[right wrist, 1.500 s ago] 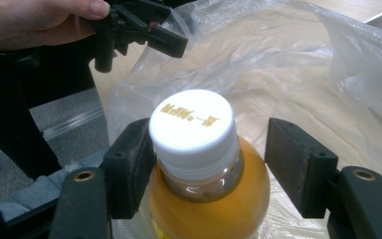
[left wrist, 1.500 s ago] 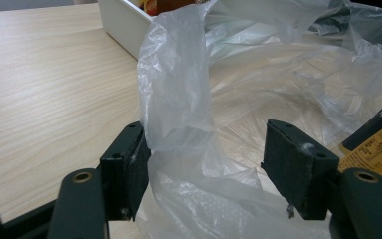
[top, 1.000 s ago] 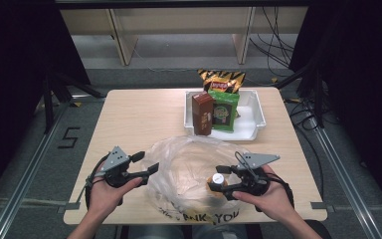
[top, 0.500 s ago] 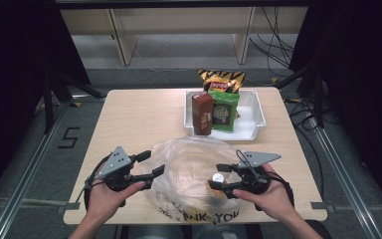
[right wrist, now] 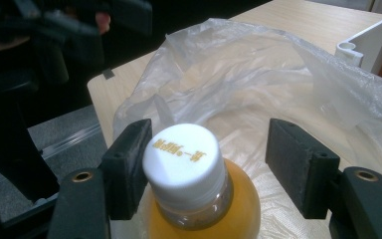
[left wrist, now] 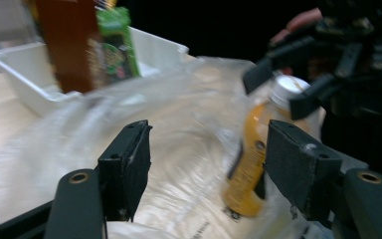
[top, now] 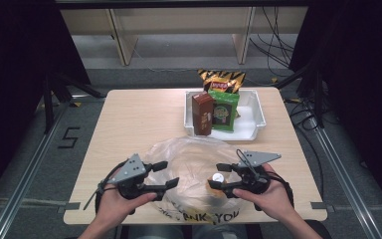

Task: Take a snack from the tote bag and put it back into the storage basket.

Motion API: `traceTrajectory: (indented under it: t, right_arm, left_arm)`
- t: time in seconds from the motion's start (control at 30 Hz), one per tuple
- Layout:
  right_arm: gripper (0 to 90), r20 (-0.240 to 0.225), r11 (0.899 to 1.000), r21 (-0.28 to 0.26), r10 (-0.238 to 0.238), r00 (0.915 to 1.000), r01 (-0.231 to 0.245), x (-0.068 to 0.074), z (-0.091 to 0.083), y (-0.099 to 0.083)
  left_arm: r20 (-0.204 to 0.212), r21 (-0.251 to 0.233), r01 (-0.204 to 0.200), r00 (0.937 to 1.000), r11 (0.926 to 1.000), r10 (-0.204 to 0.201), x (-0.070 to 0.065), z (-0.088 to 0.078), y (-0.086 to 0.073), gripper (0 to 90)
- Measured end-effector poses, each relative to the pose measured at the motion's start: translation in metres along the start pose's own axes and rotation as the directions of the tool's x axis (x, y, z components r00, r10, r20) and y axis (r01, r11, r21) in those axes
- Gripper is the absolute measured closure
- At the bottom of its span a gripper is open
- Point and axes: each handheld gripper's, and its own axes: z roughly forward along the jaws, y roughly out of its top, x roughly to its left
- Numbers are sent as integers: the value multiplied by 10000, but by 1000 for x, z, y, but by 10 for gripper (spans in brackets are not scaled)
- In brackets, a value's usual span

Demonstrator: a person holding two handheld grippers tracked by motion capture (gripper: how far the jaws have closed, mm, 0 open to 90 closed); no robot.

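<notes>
We see the left gripper (top: 165,175), jaws apart and empty, has shifted toward the bag (top: 194,164); right gripper (right wrist: 206,167) stands unclenched around the bottle (right wrist: 201,199).

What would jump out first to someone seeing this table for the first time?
Probably the orange drink bottle with its white cap, standing in a crinkled clear plastic bag at the table's near edge, between the open jaws of the right gripper. Behind it, a white tray holds a brown box and a green packet.
</notes>
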Motion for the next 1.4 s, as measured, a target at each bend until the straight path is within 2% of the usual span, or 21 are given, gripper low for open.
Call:
traceTrajectory:
  t: [0.1, 0.17, 0.33, 0.4, 0.47, 0.5, 0.63, 0.77, 0.8, 0.87, 0.97, 1.0, 1.07, 1.1, 1.13, 1.17, 1.2, 1.27, 1.3, 1.37, 1.4]
  right_arm:
    - [363, -2, 10000, -54, 28, 10000, -28, 0, 0, 0]
    - [363, -204, 10000, -4, 0, 9998, 0, -1, 1, 0]
    - [367, -141, 10000, -40, 25, 9999, -25, 0, 1, 0]
    - [368, -78, 9998, -160, 81, 9999, -83, 0, 1, 0]
    - [371, -104, 9998, -172, 65, 9999, -67, 0, 1, 0]
    - [371, -107, 9998, -188, 57, 9999, -59, 0, 1, 0]
    - [373, -102, 9999, -127, 95, 9999, -96, 0, 0, 1]
    - [373, -151, 9997, -184, 178, 9997, -181, 0, 1, 0]
    - [373, -148, 9997, -186, 176, 9997, -178, 0, 1, 0]
    - [373, -120, 9996, -246, 138, 9998, -141, 0, 1, 0]
    - [373, -220, 9998, -125, 144, 9997, -147, -1, 1, 0]
    - [373, -268, 9999, 3, 159, 9995, -159, -1, 0, 0]
    - [373, -105, 10000, 34, -60, 9999, 61, -1, 1, -2]
    - [373, 5, 10000, 26, 2, 10000, -2, 0, 1, -3]
    - [373, -224, 10000, 70, -8, 9997, 10, 0, 2, -4]
    - [372, -69, 9998, 173, 55, 10000, -54, 1, 1, -5]
    - [372, -105, 9998, 216, -19, 9999, 22, 0, 2, -6]
    - [368, 6, 9994, 230, 247, 9997, -247, 3, 3, -8]
    - [368, -124, 9994, 354, 26, 9999, -21, 1, 3, -8]
    - [366, -226, 9994, 334, 82, 9997, -74, 2, 5, -9]
    - [365, -79, 9989, 460, -37, 10000, 41, 2, 5, -10]
  left_arm:
    - [429, 356, -69, 9991, 9993, 54, -9, 12, -5, 343]
    - [826, 532, -257, 9964, 9983, 213, -14, 19, -8, 351]
    - [1372, 1006, -609, 9894, 9931, 468, -25, 34, -17, 405]
    - [1541, 1159, -783, 9862, 9902, 599, -27, 37, -20, 450]
    - [1590, 1278, -1208, 9822, 9844, 999, -26, 41, -23, 513]
    - [1561, 1390, -1086, 9839, 9843, 866, -26, 42, -25, 551]
    - [1827, 1685, -1120, 9799, 9793, 806, -24, 47, -32, 683]
    - [2066, 2172, -1220, 9754, 9685, 765, -25, 51, -39, 757]
    - [2037, 2424, -1357, 9752, 9606, 864, -25, 51, -40, 768]
    - [2225, 2548, -1428, 9712, 9564, 857, -28, 54, -43, 775]
    - [2522, 2940, -1710, 9629, 9404, 962, -30, 58, -48, 775]
    - [2511, 2973, -1631, 9640, 9407, 878, -31, 60, -51, 775]
    - [2570, 3257, -1784, 9618, 9285, 946, -30, 61, -54, 774]
    - [2679, 3250, -1637, 9605, 9314, 753, -31, 63, -56, 774]
    - [2570, 3328, -1723, 9625, 9271, 867, -30, 63, -56, 773]
    - [2642, 3295, -1809, 9599, 9267, 934, -29, 63, -57, 772]
    - [2565, 3356, -1644, 9634, 9275, 779, -30, 63, -57, 770]
    - [2523, 3378, -1744, 9635, 9249, 895, -29, 63, -57, 768]
    - [2508, 3368, -1742, 9638, 9253, 902, -29, 63, -57, 766]
    - [2507, 3368, -1735, 9639, 9254, 895, -29, 63, -57, 765]
    - [2516, 3374, -1738, 9637, 9252, 893, -29, 63, -57, 764]
